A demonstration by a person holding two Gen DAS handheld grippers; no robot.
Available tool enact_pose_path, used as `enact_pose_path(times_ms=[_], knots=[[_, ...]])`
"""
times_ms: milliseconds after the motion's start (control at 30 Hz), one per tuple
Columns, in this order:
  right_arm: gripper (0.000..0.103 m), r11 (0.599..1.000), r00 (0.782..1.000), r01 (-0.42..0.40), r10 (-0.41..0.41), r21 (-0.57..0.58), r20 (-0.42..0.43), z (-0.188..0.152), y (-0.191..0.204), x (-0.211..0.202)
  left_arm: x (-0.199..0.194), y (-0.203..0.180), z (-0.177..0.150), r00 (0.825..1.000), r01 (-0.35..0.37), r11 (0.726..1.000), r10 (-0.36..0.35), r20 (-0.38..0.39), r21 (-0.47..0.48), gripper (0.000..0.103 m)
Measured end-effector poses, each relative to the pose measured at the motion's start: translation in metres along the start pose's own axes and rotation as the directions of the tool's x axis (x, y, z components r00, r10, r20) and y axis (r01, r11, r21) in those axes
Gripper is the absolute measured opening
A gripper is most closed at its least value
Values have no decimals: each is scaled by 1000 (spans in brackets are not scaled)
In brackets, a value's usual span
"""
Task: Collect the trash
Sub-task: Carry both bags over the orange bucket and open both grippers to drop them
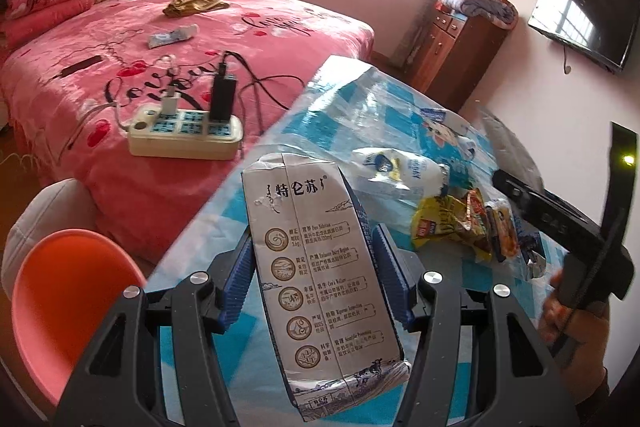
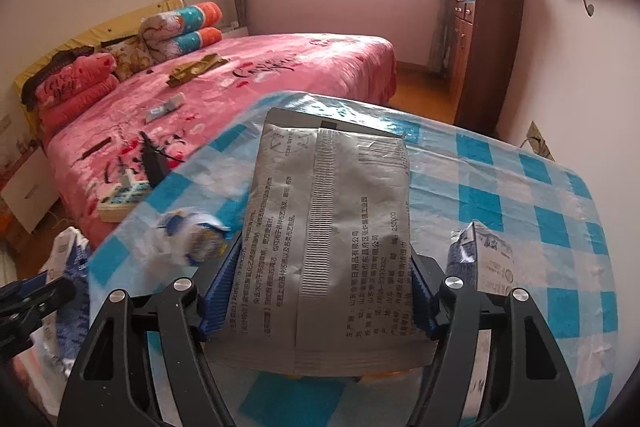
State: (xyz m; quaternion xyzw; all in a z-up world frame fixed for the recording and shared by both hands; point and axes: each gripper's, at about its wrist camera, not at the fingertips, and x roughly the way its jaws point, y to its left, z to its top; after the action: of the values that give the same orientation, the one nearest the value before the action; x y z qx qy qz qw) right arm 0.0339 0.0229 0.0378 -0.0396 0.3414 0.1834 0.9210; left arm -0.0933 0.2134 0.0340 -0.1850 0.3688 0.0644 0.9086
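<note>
Over the checked bench [image 2: 520, 187], the left gripper [image 1: 316, 267] is closed on a grey milk carton [image 1: 320, 287], its 2 blue pads pressed to the carton's sides. The right gripper [image 2: 320, 291] is clamped on a flat silver pouch [image 2: 332, 227], held above the cloth. On the bench lie a white bottle [image 1: 400, 171] and yellow wrappers [image 1: 460, 227] just beside it, with a second carton [image 2: 480, 255] near the right gripper. Behind, a pink bed [image 1: 160, 67] carries a power strip [image 1: 184, 133].

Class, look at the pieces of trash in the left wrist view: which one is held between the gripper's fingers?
The grey milk carton, clamped by the left gripper. The white bottle and the yellow snack wrapper lie loose on the checked tablecloth.
</note>
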Motion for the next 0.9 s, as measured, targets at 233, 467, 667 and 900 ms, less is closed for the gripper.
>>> enact_pose_path(times_ms=[233, 467, 667, 900], knots=[[71, 993, 994, -110, 110, -50, 3, -8, 45, -27, -26, 40, -1, 997, -65, 997, 67, 37, -47, 59], [72, 959, 971, -237, 235, -155, -29, -19, 117, -44, -49, 104, -15, 985, -164, 979, 170, 34, -123, 59], [72, 904, 944, -330, 318, -271, -86, -34, 185, -46, -54, 152, -36, 974, -225, 957, 227, -7, -186, 56], [72, 834, 913, -407, 374, -373, -162, -54, 252, -39, -47, 188, -56, 969, -248, 940, 243, -53, -235, 53]])
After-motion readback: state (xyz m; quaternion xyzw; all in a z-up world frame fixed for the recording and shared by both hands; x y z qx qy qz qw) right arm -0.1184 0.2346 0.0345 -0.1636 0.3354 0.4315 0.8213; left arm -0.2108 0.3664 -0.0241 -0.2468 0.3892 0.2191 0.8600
